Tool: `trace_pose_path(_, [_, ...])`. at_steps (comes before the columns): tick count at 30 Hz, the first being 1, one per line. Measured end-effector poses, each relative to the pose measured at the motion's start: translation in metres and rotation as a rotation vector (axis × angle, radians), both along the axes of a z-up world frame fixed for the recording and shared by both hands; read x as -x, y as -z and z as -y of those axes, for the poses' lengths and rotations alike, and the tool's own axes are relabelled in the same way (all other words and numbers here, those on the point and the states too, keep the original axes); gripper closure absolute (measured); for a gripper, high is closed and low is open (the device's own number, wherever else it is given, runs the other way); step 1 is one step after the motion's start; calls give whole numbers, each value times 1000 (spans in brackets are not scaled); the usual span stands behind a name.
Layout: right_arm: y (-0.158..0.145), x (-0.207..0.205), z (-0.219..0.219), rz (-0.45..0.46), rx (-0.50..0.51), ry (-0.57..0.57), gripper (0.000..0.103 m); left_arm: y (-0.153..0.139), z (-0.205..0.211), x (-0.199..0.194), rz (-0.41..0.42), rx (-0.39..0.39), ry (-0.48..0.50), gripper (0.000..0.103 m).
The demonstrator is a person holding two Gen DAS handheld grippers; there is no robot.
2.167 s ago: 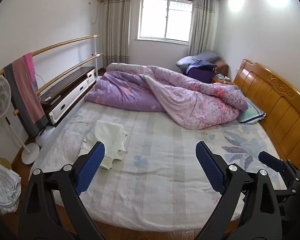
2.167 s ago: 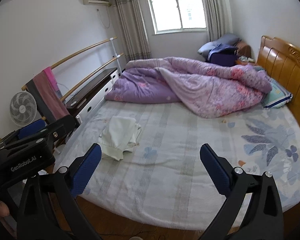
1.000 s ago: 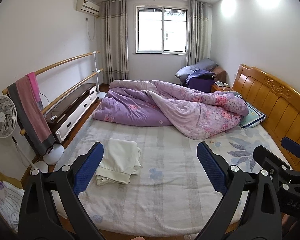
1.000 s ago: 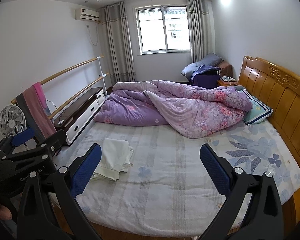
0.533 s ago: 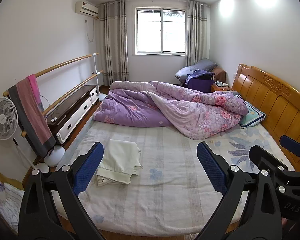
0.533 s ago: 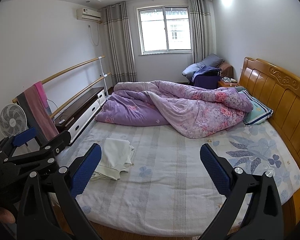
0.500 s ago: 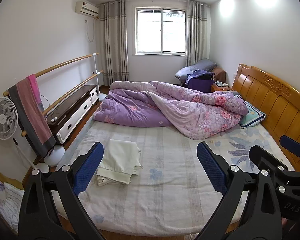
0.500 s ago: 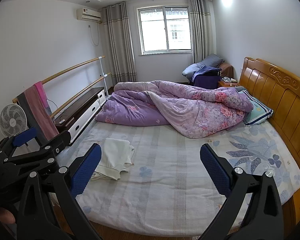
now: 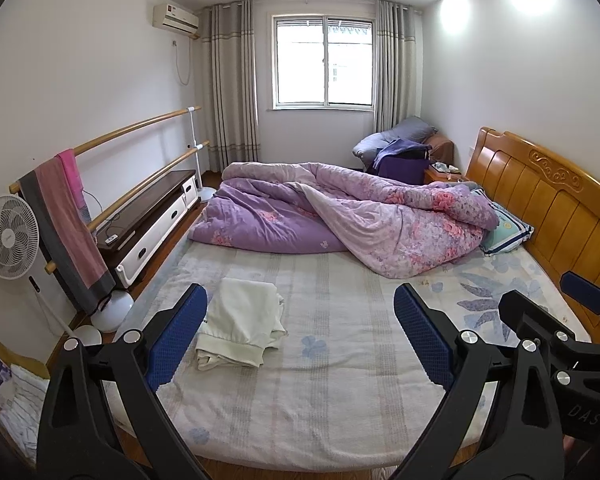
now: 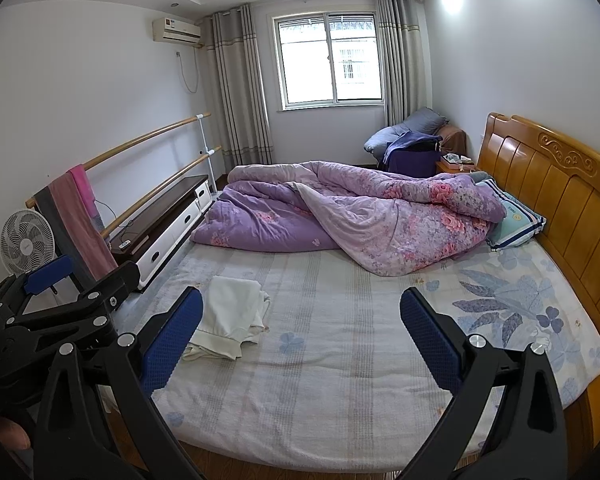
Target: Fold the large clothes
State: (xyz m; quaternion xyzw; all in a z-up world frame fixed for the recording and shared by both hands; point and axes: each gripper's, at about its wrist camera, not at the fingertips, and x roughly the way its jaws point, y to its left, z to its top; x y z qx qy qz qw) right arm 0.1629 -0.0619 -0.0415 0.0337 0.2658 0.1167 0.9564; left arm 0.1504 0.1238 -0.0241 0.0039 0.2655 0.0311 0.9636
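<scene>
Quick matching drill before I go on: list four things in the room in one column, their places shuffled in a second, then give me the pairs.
Things:
1. white folded garment
2. purple floral quilt
3. striped pillow
4. pink towel

Places:
A. hung over the wooden rails by the left wall
B. against the headboard, partly under the quilt
C. bunched across the far half of the bed
D. on the near left part of the bed

Pairs: 1-D, 2-C, 3-B, 4-A

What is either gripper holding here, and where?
Nothing. The left gripper and right gripper are both open and empty; the white garment lies untouched on the bed.
</scene>
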Motion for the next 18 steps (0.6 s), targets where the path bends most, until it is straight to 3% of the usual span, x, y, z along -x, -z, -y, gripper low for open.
trace_pose_path(18, [-3, 4, -7, -2, 2, 12, 8, -1, 6, -3, 2, -3, 3, 8])
